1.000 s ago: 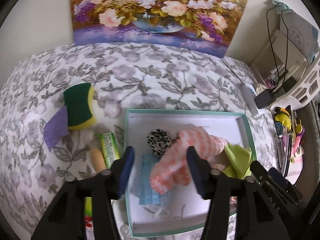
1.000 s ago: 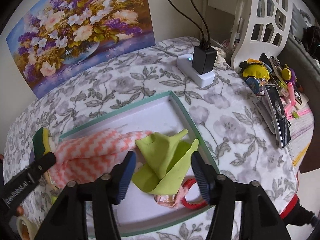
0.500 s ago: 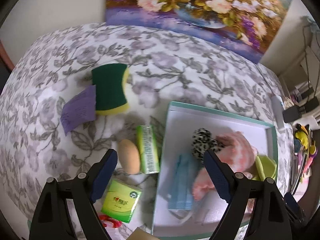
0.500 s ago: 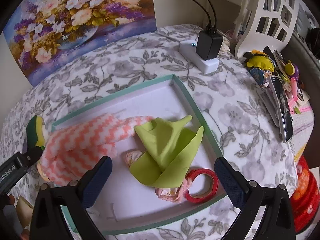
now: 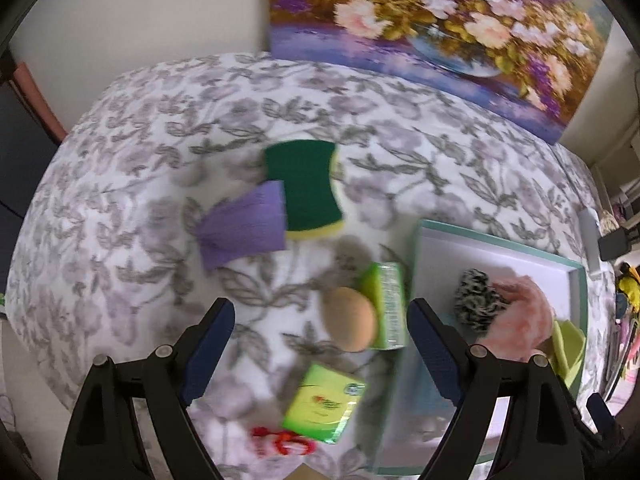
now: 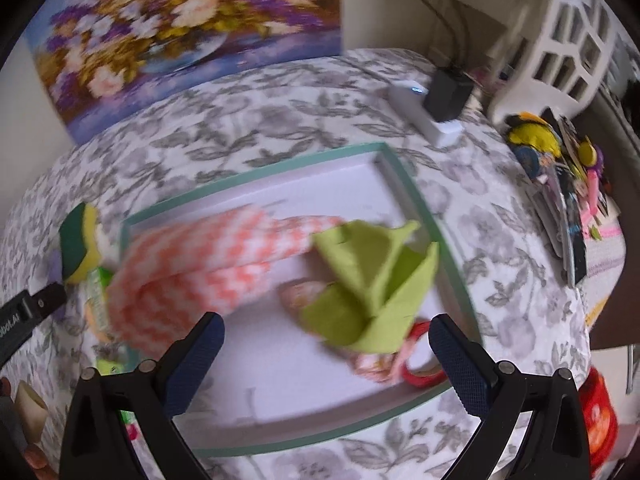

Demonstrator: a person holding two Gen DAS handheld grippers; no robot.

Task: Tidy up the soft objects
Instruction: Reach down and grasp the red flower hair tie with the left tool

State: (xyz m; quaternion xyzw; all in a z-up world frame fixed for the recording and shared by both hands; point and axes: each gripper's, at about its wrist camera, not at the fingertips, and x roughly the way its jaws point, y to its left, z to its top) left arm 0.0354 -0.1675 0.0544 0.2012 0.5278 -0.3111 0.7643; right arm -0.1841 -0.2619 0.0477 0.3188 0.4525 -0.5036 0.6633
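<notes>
The left gripper (image 5: 320, 344), jaws spread and empty, hangs over the tan egg-shaped sponge (image 5: 351, 319) just left of the teal-rimmed white tray (image 5: 496, 240). Likely next: close on it. The right gripper (image 6: 326, 354), equally wide, hovers above the tray's lime-green cloth (image 6: 372, 280).

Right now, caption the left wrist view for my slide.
Open left gripper above a tan sponge and green tissue packs, beside the teal-rimmed tray of cloths.

White lettering ending "bot.AI" on the black left gripper arm (image 6: 20, 316), other print blurred.
</notes>
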